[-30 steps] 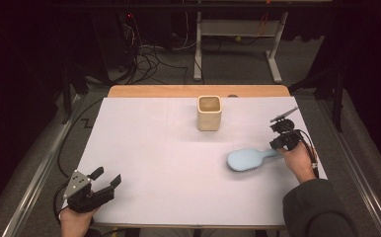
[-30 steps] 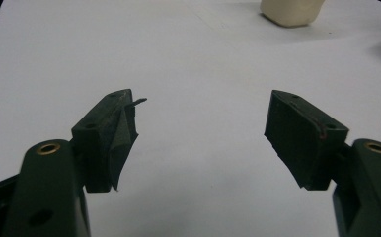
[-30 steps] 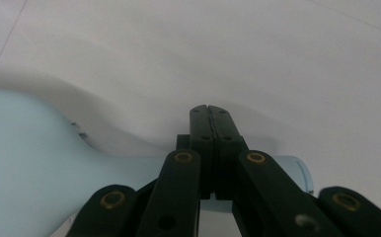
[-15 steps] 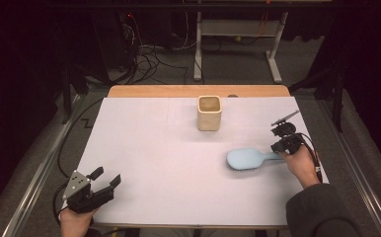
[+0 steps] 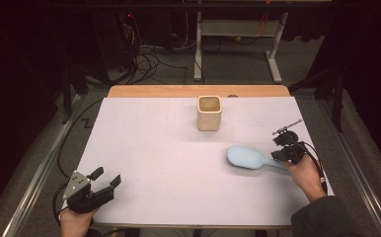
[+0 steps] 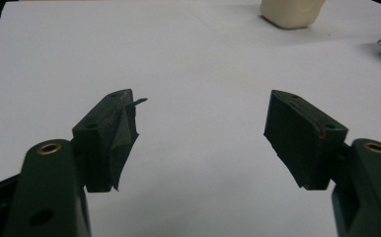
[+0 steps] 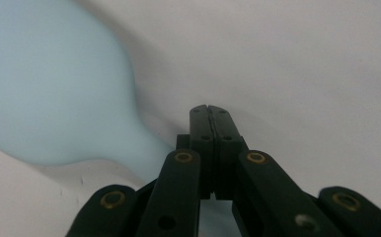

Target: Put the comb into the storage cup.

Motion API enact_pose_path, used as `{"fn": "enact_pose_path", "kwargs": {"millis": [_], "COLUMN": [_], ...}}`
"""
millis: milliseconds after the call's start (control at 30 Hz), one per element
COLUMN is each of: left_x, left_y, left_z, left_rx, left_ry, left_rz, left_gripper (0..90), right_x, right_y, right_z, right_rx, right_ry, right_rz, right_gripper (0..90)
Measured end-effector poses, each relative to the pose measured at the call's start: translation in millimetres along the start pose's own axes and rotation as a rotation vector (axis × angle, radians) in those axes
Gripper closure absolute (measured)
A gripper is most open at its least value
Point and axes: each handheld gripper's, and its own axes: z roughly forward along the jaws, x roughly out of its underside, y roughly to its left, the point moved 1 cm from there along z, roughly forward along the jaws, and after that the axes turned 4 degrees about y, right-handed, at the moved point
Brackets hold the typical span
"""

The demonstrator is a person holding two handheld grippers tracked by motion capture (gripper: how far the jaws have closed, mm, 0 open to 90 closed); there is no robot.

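Resting at the near left corner of the table (image 5: 144, 148), the left gripper (image 5: 110, 182) lies in the person's left hand (image 5: 76, 221), its jaws standing wide apart with nothing between them; the left gripper view shows bare white surface in the gap and the two black pads (image 6: 297, 133) well apart. White sheeting covers the table from the near edge almost to the far one, where a strip of wood shows.

Farther in, on the right side, the brush (image 5: 250, 158) lies flat with its pale blue oval head pointing left and its handle running right toward the right gripper (image 5: 288, 154). That gripper sits in the person's right hand (image 5: 304, 175) at the handle's end. In the right gripper view its jaws are pressed together, face to face, with no gap; the brush (image 7: 55, 89) lies just left of them, its handle passing beside and under the closed jaws rather than between them. Whether the jaws touch the handle cannot be told.

Farthest, near the middle of the far edge, a cream square cup (image 5: 209, 113) stands upright, well apart from the brush and both grippers.
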Motion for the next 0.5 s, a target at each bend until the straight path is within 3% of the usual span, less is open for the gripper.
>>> {"fn": "enact_pose_path", "kwargs": {"millis": [300, 500], "left_x": [0.1, 0.0], "left_y": [-1.9, -1.9], "left_z": [-0.9, -0.3], "left_rx": [-0.003, -0.002], "left_ry": [-0.001, 0.001], "left_rz": [0.016, 0.014], "left_gripper": [28.8, 28.8], "right_x": [11.3, 19.1], "right_y": [5.7, 16.7], "right_z": [-3.5, -8.4], "right_rx": [-0.018, -0.036], "right_ry": [-0.003, -0.029], "right_rz": [-0.014, -0.040], "right_gripper": [90.0, 90.0]}}
